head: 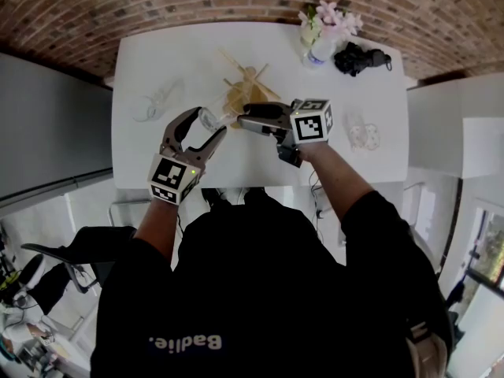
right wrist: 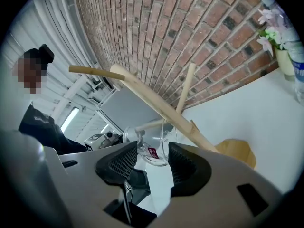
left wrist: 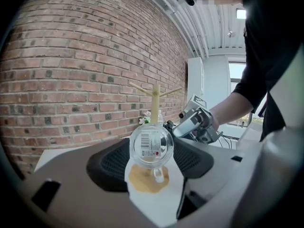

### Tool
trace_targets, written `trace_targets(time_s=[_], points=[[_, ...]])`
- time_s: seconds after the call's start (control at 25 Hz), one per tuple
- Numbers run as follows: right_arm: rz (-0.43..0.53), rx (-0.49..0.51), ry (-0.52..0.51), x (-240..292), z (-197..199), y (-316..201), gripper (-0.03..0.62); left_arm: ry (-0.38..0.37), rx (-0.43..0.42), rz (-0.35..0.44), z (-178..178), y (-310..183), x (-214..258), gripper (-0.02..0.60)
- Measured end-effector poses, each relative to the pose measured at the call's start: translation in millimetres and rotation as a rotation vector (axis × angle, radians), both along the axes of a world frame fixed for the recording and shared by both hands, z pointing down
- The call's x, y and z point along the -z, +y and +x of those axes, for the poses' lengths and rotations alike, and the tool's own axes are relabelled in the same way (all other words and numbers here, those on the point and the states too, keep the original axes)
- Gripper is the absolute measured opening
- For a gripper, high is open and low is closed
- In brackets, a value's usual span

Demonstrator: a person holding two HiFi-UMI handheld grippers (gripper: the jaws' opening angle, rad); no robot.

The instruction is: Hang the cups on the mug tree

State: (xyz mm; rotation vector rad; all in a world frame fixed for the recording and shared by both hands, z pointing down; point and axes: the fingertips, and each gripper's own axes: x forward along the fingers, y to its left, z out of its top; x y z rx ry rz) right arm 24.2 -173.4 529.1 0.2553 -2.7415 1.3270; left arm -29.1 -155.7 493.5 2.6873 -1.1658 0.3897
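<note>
A wooden mug tree stands mid-table, and its pegs show bare in the left gripper view. My left gripper is shut on a clear glass cup held just left of the tree. The cup's labelled bottom faces the camera, its handle hanging down. My right gripper is open beside the cup, at the tree's near side. In the right gripper view the cup lies just beyond the pads, under a slanting peg.
A second clear cup lies on the table's left side and a third on the right. A vase of flowers and a black object sit at the far right edge. A brick wall lies beyond the table.
</note>
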Motion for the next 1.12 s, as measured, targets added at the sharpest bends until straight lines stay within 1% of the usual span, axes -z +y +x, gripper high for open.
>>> trace_targets(time_s=[0.2, 1.12], points=[[0.015, -0.031, -0.008, 5.3, 4.4, -4.8, 0.222, 0.022, -0.011, 0.008, 2.0, -0.3, 3.7, 0.290], [0.044, -0.112, 0.026, 6.9, 21.1, -12.0, 0.222, 0.031, -0.014, -0.002, 3.0, 2.0, 3.8, 0.341]])
